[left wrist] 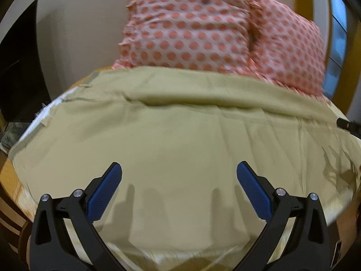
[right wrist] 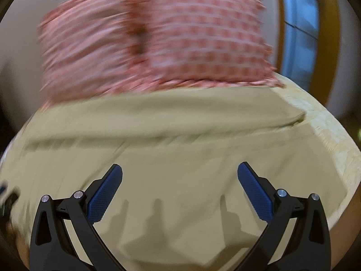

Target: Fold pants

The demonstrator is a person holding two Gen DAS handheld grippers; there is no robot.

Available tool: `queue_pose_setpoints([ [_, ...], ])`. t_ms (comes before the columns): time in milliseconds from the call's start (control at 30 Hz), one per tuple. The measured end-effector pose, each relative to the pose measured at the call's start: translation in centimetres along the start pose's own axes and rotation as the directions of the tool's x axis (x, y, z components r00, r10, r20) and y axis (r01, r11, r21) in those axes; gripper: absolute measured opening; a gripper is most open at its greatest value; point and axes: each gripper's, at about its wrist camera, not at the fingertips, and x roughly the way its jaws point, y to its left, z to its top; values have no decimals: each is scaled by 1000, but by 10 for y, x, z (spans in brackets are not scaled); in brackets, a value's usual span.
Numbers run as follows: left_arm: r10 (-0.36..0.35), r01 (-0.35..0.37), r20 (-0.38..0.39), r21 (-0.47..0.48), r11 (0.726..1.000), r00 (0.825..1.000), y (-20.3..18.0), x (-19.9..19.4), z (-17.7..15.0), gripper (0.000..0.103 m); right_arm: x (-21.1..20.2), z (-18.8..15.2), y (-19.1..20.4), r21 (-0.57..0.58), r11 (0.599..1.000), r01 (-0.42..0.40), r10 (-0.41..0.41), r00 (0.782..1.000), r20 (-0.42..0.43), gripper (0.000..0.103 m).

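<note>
Khaki pants point(left wrist: 180, 140) lie spread flat across a bed and fill most of the left wrist view. A long fold or seam runs across them at the far side. My left gripper point(left wrist: 179, 174) is open and empty, held just above the cloth. The same pants point(right wrist: 180, 149) fill the right wrist view, which is motion blurred. My right gripper point(right wrist: 179, 174) is open and empty above them. The right gripper's tip point(left wrist: 347, 125) shows at the right edge of the left wrist view.
Two pink pillows with orange dots point(left wrist: 203, 27) lean against a pale wall behind the pants, also seen blurred in the right wrist view point(right wrist: 158, 40). A pale yellow bedsheet point(right wrist: 334, 135) shows at the right. A wooden bed edge point(left wrist: 11, 180) is at the left.
</note>
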Motion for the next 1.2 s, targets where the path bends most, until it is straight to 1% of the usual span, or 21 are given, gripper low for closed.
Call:
queue_pose_setpoints([
  [100,4,-4,10,-30,1000,1000,8,7,27,101,65,68,-49,166,979,115,-98,989,-106,102],
  [167,5,-4,14,-47,999,1000,10,13,41,101,104,95,-76,254,951,177,-137,976,-166,102],
  [200,4,-3,11,-62,998,1000,12,18,49,101,134,114,-94,320,922,217,-153,965,-213,99],
  [233,-1,2,8,-73,997,1000,14,21,53,101,150,123,-106,363,901,238,-158,959,-237,90],
  [267,-8,8,4,-84,996,1000,15,24,56,101,169,133,-118,410,872,265,-165,951,-263,86],
  [333,-20,19,-7,-99,995,1000,16,32,62,101,200,149,-139,477,814,332,-202,931,-305,82],
  [433,-36,34,-15,-107,994,999,15,41,66,101,235,162,-155,488,753,441,-296,890,-347,82],
  [500,-44,42,-21,-106,994,999,15,45,68,101,251,165,-151,403,752,522,-383,843,-377,81],
  [533,-46,44,-24,-105,993,999,15,47,69,101,254,165,-144,347,766,541,-427,832,-355,71],
  [567,-47,44,-25,-105,994,999,15,48,69,101,253,161,-141,342,789,511,-414,853,-318,68],
  [600,-45,42,-26,-105,994,999,16,48,69,101,250,157,-141,339,799,497,-410,862,-299,60],
  [633,-43,40,-26,-108,993,999,16,49,69,101,246,153,-141,334,810,481,-403,872,-277,43],
  [733,-53,51,-17,-127,991,998,20,47,69,101,234,145,-160,365,846,390,-334,919,-207,10],
  [767,-54,52,-16,-130,990,998,21,47,69,101,232,143,-168,401,846,352,-297,935,-195,7],
  [833,-54,51,-16,-133,990,998,22,43,69,101,211,132,-189,554,808,201,-159,980,-123,4],
  [900,-57,56,-2,-133,990,998,25,35,69,101,184,127,-190,594,797,105,-100,994,-42,4],
  [967,-57,59,18,-132,990,998,29,26,70,101,140,118,-188,600,799,-28,-26,996,82,4],
  [1033,-52,57,38,-136,989,998,36,18,74,101,91,91,-194,627,762,-165,57,980,189,4],
  [1067,-55,62,55,-137,989,997,41,14,77,101,64,69,-198,645,727,-235,98,966,241,4],
  [1133,-58,70,88,-135,988,994,49,10,84,101,27,29,-204,670,688,-277,123,955,269,4],
  [1200,-72,86,108,-133,987,992,56,12,94,101,16,-5,-210,706,658,-260,118,963,244,4],
])
